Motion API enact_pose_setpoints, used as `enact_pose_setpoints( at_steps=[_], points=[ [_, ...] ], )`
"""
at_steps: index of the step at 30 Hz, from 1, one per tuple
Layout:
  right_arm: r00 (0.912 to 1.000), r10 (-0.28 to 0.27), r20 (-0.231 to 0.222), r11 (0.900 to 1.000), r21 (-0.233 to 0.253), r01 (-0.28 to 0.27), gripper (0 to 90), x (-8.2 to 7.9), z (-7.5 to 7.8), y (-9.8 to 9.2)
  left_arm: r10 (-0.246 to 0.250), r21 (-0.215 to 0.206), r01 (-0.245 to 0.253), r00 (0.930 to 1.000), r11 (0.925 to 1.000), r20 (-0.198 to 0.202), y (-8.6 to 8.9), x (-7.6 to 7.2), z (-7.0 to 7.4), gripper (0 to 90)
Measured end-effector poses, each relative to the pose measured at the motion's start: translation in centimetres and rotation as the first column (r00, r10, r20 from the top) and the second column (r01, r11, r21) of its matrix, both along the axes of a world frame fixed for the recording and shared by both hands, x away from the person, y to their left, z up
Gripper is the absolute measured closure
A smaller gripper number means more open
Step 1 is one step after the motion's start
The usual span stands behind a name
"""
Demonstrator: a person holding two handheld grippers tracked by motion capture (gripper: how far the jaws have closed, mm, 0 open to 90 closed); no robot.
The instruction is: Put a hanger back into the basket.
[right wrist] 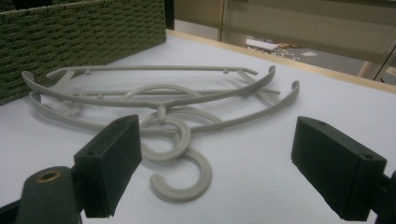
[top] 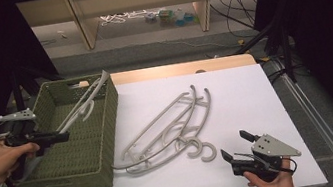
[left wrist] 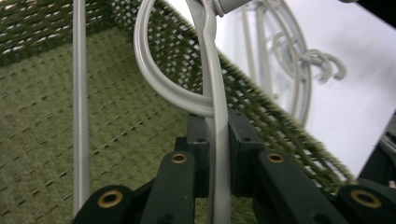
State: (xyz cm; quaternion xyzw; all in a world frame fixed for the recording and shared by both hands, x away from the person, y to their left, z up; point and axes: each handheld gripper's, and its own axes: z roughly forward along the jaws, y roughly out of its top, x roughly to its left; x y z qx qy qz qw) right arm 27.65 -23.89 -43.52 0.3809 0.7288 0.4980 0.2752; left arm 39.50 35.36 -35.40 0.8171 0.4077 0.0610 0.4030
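Observation:
A grey plastic hanger (top: 86, 102) leans tilted inside the green woven basket (top: 79, 160) at the table's left, its upper end over the far rim. My left gripper (top: 65, 136) reaches in over the basket's left wall and is shut on it. In the left gripper view the hanger (left wrist: 212, 74) runs up between my left gripper's (left wrist: 217, 135) pads, above the basket floor (left wrist: 116, 121). Two more grey hangers (top: 170, 128) lie overlapped on the white table (top: 245, 91). My right gripper (top: 236, 144) hovers open just right of their hooks. In the right gripper view, the hangers (right wrist: 159, 95) lie ahead of my right gripper (right wrist: 215, 158).
The basket wall (right wrist: 84, 32) stands left of the lying hangers (left wrist: 299, 70). Beyond the table's wooden far edge (top: 175, 68) are a low shelf unit (top: 140, 6) and loose cables on the floor. Black stands flank both sides. Bare white surface spreads to the right.

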Motion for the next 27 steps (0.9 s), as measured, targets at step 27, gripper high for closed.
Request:
enact_pose_setpoints(
  at_steps=[27],
  points=[
    [0.9999, 0.011, -0.011, 1.0, -0.002, -0.011, 17.0, 0.1, -0.1, 0.0, -0.112, 0.284, 0.159, 0.9785, 0.9457, -0.173, -0.4, 2.0, -4.2, 80.3]
  ],
)
